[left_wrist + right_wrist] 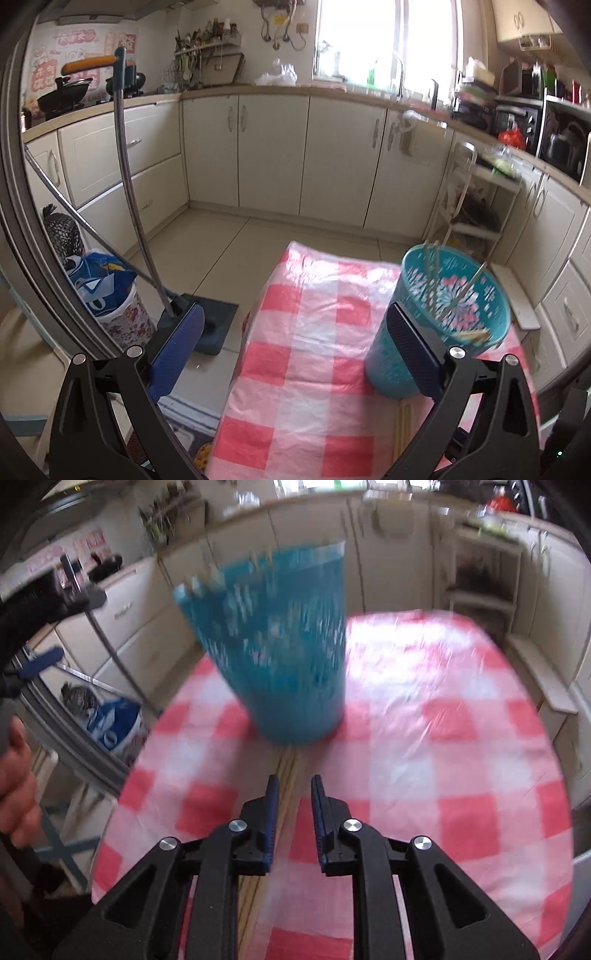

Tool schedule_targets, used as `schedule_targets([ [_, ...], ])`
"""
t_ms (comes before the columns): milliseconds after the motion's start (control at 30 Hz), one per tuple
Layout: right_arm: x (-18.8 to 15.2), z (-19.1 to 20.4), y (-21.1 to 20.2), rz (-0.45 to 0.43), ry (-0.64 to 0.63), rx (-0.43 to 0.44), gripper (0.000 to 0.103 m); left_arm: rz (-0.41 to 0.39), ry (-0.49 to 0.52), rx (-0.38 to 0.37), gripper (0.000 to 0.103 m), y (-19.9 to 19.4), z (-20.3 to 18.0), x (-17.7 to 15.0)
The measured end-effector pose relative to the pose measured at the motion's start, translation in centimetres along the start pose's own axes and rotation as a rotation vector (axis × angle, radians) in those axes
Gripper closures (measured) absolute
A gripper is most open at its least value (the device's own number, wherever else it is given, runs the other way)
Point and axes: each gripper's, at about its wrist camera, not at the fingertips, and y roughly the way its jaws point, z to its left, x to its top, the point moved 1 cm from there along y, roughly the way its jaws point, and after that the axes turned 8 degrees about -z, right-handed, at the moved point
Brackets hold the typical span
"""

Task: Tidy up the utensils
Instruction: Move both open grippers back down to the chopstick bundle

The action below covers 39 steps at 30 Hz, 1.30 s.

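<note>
A teal perforated utensil basket (443, 317) stands on the red-and-white checked tablecloth (303, 369), with several pale chopsticks (432, 280) leaning inside it. My left gripper (295, 332) is wide open, its right finger close against the basket's near side. More wooden chopsticks (286, 771) lie flat on the cloth in front of the blurred basket (280, 646). My right gripper (294, 794) hovers just above these chopsticks, its fingers a little apart and holding nothing. The left gripper (40, 661) shows at the left edge of the right wrist view.
Left of the table on the floor are a dustpan with a long handle (207, 321), a broom handle (74, 214) and a floral bin with a blue bag (107, 291). A white shelf rack (476, 199) stands beyond the table. Kitchen cabinets (306, 155) line the walls.
</note>
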Motion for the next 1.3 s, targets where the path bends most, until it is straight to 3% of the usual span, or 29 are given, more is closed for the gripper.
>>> schedule_targets([
  [200, -0.5, 0.2, 2.6, 0.055, -0.020, -0.023, 0.085, 0.132, 0.065, -0.012, 0.008, 2.5, 0.0, -1.8],
  [567, -1.8, 1.8, 3.7, 0.076, -0.114, -0.047, 0.085, 0.204, 0.148, -0.052, 0.008, 3.6, -1.4, -3.9],
  [933, -1.9, 0.3, 3.5, 0.124, -0.160, -0.070, 0.093, 0.354, 0.245, -0.130, 0.008, 5.2, -5.0, -9.2],
  [1167, -1.8, -2.0, 2.9, 0.132, -0.131, -0.060, 0.093, 0.453, 0.219, -0.187, 0.008, 6.3, -7.1, -12.2],
  [1300, -2.1, -2.1, 2.3, 0.132, -0.131, -0.055, 0.093, 0.465, 0.219, -0.191, 0.008, 6.4, -7.7, -13.0],
])
